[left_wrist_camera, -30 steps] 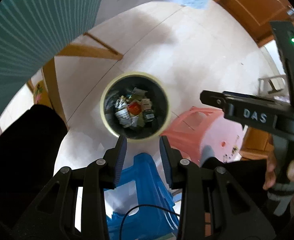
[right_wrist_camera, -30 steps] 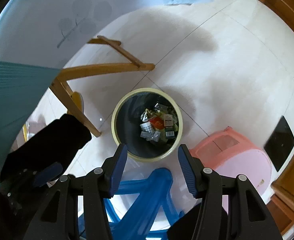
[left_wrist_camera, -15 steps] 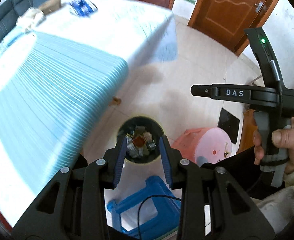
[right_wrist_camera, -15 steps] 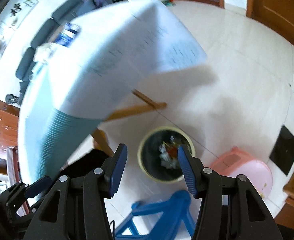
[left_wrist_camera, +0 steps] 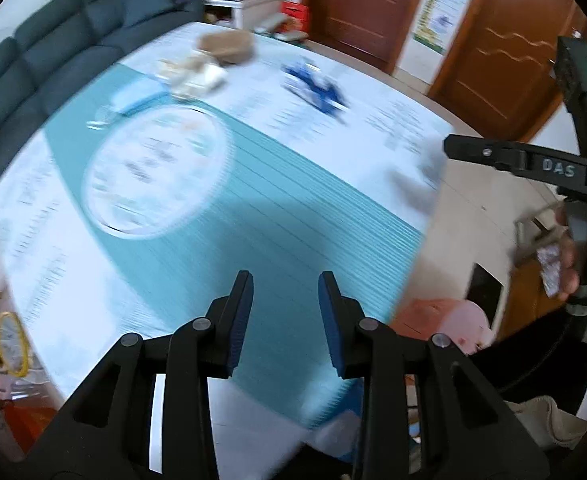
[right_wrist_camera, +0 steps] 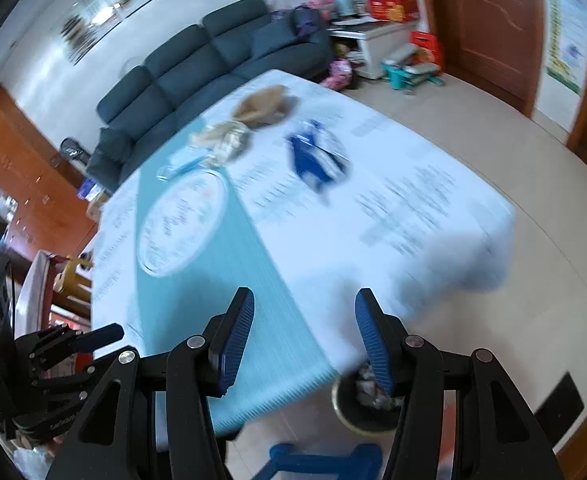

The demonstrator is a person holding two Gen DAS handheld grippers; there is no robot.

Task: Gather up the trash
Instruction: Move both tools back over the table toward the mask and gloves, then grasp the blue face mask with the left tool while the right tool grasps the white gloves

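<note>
Left wrist view: left gripper [left_wrist_camera: 285, 312] jaws spread, empty; wrappers [left_wrist_camera: 197, 74] at eleven o'clock, blue packet [left_wrist_camera: 317, 88] at one on the desk [left_wrist_camera: 293, 216]. Right gripper [right_wrist_camera: 301, 332] likewise spread, empty. Blurred frames suggest a misjudged reach could knock trash floorward.

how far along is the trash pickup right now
Done: the bin on the floor already holds scraps. In hand: nothing; both the left claw and right claw are open and empty. Left: the blue wrapper, crumpled paper and brown bag on the table.
</note>
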